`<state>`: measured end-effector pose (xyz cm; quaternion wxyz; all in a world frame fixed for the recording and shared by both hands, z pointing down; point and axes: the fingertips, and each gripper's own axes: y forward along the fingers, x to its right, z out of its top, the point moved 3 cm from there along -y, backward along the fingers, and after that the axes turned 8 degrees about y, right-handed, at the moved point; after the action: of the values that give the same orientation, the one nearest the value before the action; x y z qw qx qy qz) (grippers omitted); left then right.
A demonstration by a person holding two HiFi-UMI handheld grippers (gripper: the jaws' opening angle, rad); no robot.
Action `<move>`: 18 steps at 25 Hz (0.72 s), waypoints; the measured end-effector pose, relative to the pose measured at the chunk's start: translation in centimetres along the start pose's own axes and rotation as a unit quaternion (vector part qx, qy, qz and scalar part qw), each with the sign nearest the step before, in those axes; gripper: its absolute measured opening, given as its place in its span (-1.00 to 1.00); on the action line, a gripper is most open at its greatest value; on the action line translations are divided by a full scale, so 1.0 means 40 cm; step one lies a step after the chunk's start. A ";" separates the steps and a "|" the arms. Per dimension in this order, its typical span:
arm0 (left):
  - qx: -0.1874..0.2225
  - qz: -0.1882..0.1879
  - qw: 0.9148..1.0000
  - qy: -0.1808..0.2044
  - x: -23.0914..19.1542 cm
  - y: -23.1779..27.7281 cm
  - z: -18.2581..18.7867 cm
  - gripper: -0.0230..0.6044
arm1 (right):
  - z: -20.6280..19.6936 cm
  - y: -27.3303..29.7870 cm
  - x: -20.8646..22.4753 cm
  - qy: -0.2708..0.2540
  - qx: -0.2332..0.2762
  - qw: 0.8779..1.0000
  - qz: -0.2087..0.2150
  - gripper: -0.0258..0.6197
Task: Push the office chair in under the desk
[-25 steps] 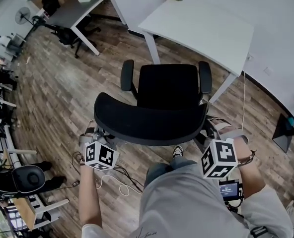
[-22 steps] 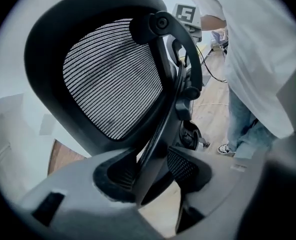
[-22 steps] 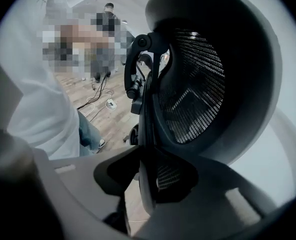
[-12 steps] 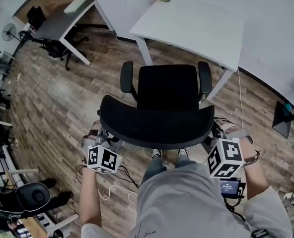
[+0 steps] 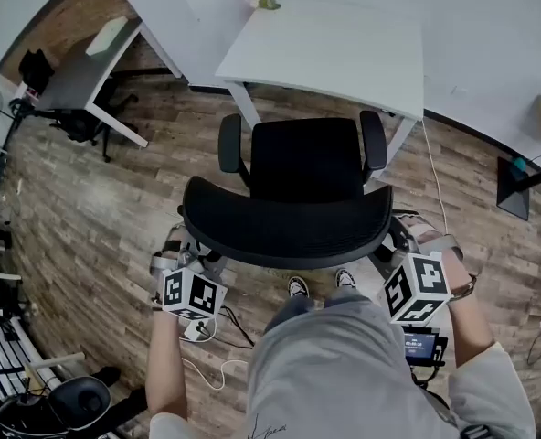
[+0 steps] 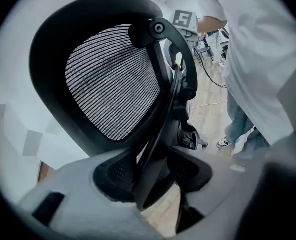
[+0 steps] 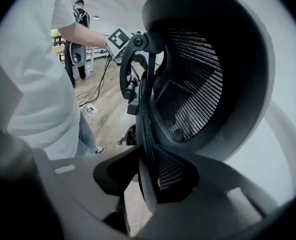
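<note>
The office chair (image 5: 307, 158) stands on the wooden floor (image 5: 97, 208), facing the white table (image 5: 334, 48). The front of its seat lies just beside the table's near edge, between the two near table legs. Most of the seat and both armrests (image 5: 231, 143) are outside the table outline. The person stands directly behind the chair, with both shoes (image 5: 298, 286) close to its base.

The left gripper (image 5: 193, 252) is positioned at the left end of the backrest (image 5: 287, 222). In the left gripper view, the left gripper (image 6: 150, 176) has its jaws closed down on the black backrest frame (image 6: 158, 134), which passes between the two pads. The mesh panel (image 6: 110, 84) rises beyond them.

The right gripper (image 5: 394, 243) is positioned at the right end of the backrest. In the right gripper view, the right gripper (image 7: 148, 179) likewise has its jaws clamped on the edge of the backrest frame (image 7: 145, 119).

A small plant (image 5: 264, 1) sits at the far edge of the table. A second table (image 5: 88, 62) stands well apart at the upper left.
</note>
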<state>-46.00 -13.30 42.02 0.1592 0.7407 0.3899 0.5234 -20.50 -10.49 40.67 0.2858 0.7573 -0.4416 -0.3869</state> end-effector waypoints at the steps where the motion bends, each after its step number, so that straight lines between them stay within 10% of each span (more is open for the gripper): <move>1: 0.003 -0.004 1.000 0.003 -0.008 0.004 -0.004 -0.32 | 0.004 0.003 0.003 0.007 0.001 1.000 -0.007 -0.59; 18: 0.041 -0.025 0.998 0.039 -0.152 0.087 -0.118 -0.32 | 0.097 0.100 0.066 0.081 -0.006 0.995 -0.050 -0.57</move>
<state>-49.71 -20.87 42.18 0.1266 0.7156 0.4354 0.5314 -24.74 -14.99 40.79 0.3057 0.8054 -0.3766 -0.3408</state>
